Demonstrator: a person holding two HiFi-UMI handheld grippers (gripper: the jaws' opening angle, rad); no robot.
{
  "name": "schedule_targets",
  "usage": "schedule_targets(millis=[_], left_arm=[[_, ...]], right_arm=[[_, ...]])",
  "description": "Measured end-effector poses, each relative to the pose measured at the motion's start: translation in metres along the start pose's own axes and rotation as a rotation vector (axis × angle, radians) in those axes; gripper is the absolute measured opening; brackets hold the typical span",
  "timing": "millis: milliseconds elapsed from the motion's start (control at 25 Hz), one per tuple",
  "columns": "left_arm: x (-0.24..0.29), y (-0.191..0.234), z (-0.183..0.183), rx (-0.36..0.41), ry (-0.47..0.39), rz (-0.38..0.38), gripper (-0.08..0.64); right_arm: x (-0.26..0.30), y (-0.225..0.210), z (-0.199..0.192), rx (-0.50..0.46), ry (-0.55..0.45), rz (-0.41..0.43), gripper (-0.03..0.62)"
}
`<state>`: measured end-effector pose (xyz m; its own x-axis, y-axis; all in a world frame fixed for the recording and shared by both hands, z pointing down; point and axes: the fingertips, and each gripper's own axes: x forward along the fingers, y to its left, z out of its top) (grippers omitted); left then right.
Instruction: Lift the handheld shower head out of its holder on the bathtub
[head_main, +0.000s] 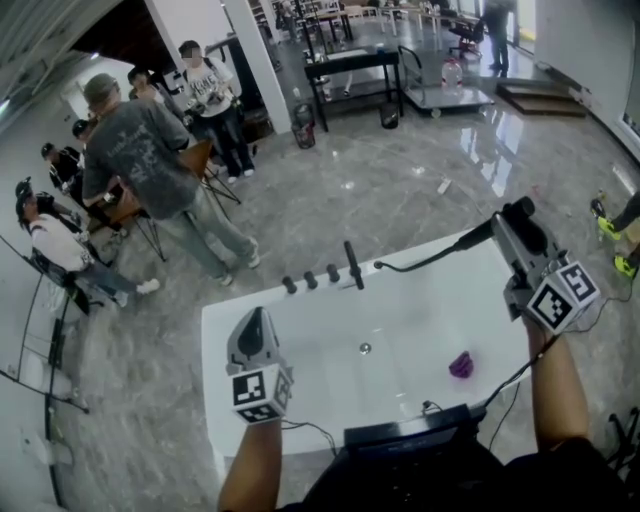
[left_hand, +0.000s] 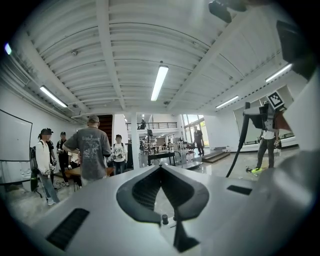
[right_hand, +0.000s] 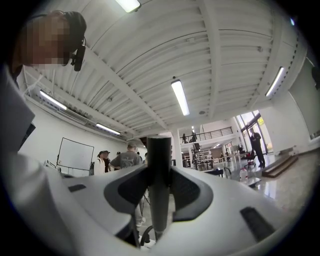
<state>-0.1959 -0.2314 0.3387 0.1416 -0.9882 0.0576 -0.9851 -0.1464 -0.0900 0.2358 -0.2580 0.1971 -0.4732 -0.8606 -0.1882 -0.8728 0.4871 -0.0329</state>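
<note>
- Black box with wires (head_main: 410, 438) sits right below you, by the near edge of the white bathtub (head_main: 225, 335).
- Your left tongs (head_main: 255, 322) are closed on nothing. They float over the near left side of the tub.
- Your right tongs (head_main: 512, 232) squeeze the dark handle of the shower head (right_hand: 159, 150), up in the air by the far right corner of the tub.
- So the big job looks done: the shower head is out of its holder. I think you only need to keep your grip.
- Its hose (head_main: 425, 260) hangs in a curve back to the far rim, near the taps (head_main: 311, 280). It could tug if you pull much farther.
- One small purple thing (head_main: 461, 365) lies inside the tub.
- People (head_main: 140, 150) stand on the floor, well away on the left. Nothing blocks you.
</note>
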Motion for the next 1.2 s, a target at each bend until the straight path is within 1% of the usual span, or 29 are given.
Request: schedule_targets(millis=[120,200,400,520,640,760,840,1000,1200], left_arm=[[-0.011,-0.002,-0.016,-0.001,0.019,-0.005,0.009],[-0.016,-0.005,-0.020,-0.008,0.028,-0.009,0.009],[-0.021,-0.007,-0.014,-0.003,0.037,0.001,0.009],[-0.030,-0.008,-0.021,-0.013,0.056,-0.008,0.009],[-0.033,-0.011,-0.019,-0.026,0.069,-0.019,0.009],[-0.032,-0.017,-0.015,-0.032,0.065,-0.020,0.009],[-0.031,-0.020,-0.014,-0.021,0.059,-0.021,0.009],[-0.032,-0.020,-0.016,-0.022,0.065,-0.019,0.009],[-0.033,-0.018,-0.007,-0.024,0.053,-0.019,0.009]], right_arm=[[-0.005,0.006,-0.016,0.019,0.002,0.000,0.144],[-0.008,0.009,-0.020,0.019,0.007,0.005,0.144],[-0.008,0.010,-0.018,0.017,0.023,0.017,0.144],[-0.013,0.015,-0.025,0.027,0.024,0.017,0.144],[-0.012,0.016,-0.026,0.031,0.032,0.025,0.144],[-0.012,0.014,-0.027,0.037,0.037,0.027,0.144],[-0.012,0.012,-0.028,0.039,0.036,0.025,0.144],[-0.014,0.012,-0.029,0.036,0.033,0.025,0.144],[-0.014,0.015,-0.026,0.033,0.035,0.024,0.144]])
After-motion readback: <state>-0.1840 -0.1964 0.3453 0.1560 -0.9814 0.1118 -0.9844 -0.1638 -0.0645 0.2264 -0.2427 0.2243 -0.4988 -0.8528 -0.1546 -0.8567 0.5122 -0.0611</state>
